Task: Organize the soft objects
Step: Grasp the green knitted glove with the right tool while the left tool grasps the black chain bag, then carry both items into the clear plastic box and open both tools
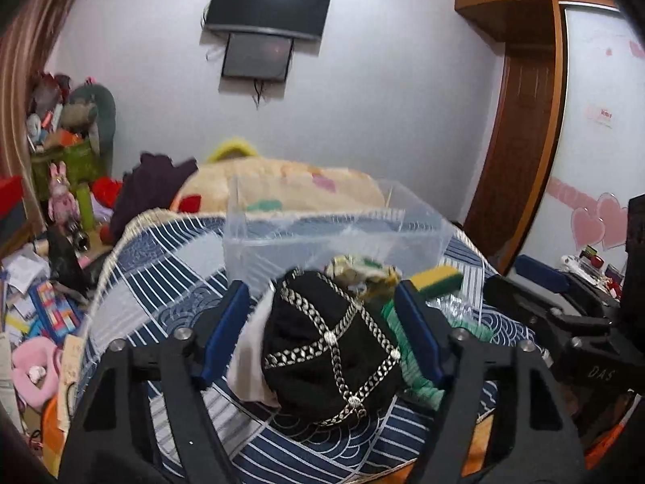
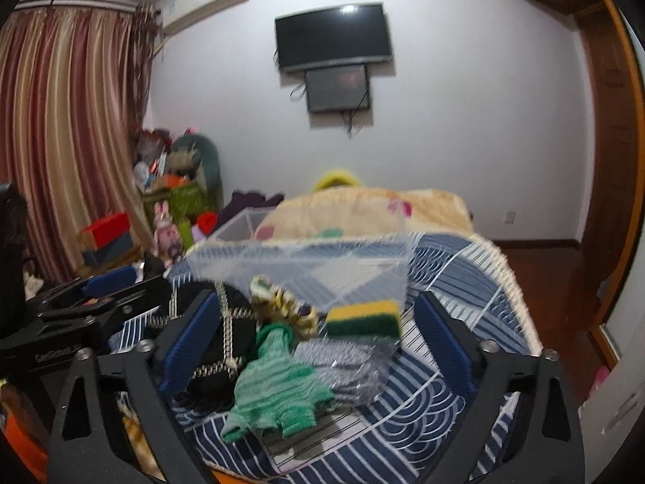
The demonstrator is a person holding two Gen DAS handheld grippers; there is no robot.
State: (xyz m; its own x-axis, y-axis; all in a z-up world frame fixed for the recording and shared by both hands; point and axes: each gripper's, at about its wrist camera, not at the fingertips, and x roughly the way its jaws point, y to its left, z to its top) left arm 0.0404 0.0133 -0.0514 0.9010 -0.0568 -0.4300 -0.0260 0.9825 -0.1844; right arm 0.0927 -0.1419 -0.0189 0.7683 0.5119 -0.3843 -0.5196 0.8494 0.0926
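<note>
A black cap with silver chains [image 1: 330,347] lies on the blue patterned bedspread [image 1: 169,278], between the open jaws of my left gripper [image 1: 322,306]. The cap also shows in the right wrist view [image 2: 225,343]. My right gripper [image 2: 318,330] is open around a green knitted cloth [image 2: 278,387], a yellow-green sponge [image 2: 363,318] and a striped yellow fabric piece [image 2: 282,306]. A clear crinkly plastic bag [image 2: 346,367] lies under the sponge. A clear plastic bin [image 1: 322,230] stands just beyond the pile; it also shows in the right wrist view [image 2: 306,266].
A beige blanket [image 1: 282,189] and purple clothing [image 1: 153,185] lie behind the bin. Toys and clutter [image 1: 48,282] fill the floor left of the bed. A wardrobe [image 1: 520,121] stands at right. The left gripper's body [image 2: 80,306] shows in the right wrist view.
</note>
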